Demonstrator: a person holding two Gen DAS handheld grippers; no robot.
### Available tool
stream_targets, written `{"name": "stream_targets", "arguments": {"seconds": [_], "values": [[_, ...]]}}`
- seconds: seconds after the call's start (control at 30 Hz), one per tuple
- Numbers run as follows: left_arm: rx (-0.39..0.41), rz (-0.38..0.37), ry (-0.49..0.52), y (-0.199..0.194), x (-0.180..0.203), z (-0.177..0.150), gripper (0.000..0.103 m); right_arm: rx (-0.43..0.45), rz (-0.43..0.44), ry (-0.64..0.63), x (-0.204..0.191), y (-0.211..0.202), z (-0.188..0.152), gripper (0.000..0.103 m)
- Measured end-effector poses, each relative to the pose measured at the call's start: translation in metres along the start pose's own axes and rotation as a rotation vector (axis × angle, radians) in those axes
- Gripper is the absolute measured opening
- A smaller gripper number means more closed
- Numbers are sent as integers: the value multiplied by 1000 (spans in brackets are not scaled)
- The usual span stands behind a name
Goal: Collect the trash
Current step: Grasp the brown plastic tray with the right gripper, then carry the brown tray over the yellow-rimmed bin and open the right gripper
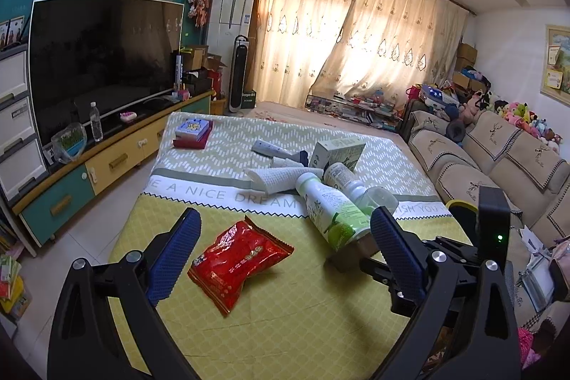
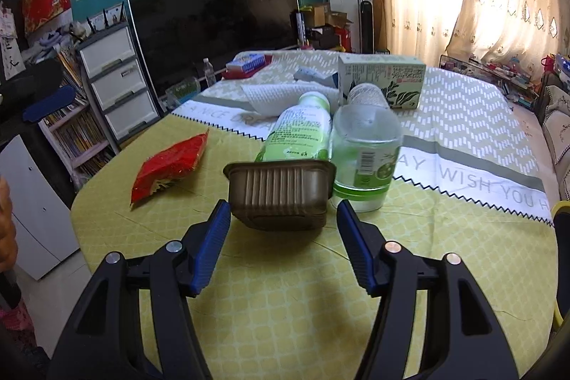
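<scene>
Both grippers hang over the near end of the table, jaws apart and nothing held. Right gripper stands with its blue pads spread just short of a brown ribbed tray, which lies tipped on its side with its underside facing out; the pads flank it without touching. Left gripper is spread wide above a red snack bag, crumpled flat on the yellow cloth, with the pads clear of it.

Just behind the tray lie two bottles. One is white and green and points away on its side. The other is clear with a green label; whether it lies flat or leans I cannot tell. From the left side the tray is mostly hidden behind the right gripper's finger.

Behind the bottles sit a crumpled paper towel and a green-printed carton. A grey thing past the towel is half covered and hard to name. At the far corner rests a small stack of boxes.

A sofa is cut off at the right edge, and the dark TV stands along the left wall.
</scene>
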State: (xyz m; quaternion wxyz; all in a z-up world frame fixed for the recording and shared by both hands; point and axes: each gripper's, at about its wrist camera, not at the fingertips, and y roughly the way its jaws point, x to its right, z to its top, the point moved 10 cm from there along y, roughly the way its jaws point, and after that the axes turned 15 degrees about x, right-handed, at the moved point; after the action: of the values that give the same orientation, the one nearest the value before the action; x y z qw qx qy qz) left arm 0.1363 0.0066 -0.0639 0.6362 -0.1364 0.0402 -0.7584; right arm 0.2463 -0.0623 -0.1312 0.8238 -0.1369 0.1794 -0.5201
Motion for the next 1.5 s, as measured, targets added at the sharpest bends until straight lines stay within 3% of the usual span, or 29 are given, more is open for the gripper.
{"name": "stream_targets", "arguments": {"seconds": [0.27,0.53,0.67,0.9,1.1,1.27,1.5], "values": [[-7,2,-13,4,-3,-5,95,-40,-3,-10,-4,12,-5,63],[-19,-6,-13,5,-1,-10,95,-27,-28,10,0,16,-5,63],[-23,-8,-12,6,1,-10,95,-7,-27,31,3,13,-3,57],[-24,0,-14,7,4,-11,95,-11,38,72,0,-14,-4,57],[-30,-4,-12,9,6,-14,95,21,37,108,13,-41,-1,57],[-29,-8,0,8,11,-14,95,67,-34,135,47,-68,4,57],[-30,1,12,8,13,-12,95,190,-342,216,170,-137,15,57]]}}
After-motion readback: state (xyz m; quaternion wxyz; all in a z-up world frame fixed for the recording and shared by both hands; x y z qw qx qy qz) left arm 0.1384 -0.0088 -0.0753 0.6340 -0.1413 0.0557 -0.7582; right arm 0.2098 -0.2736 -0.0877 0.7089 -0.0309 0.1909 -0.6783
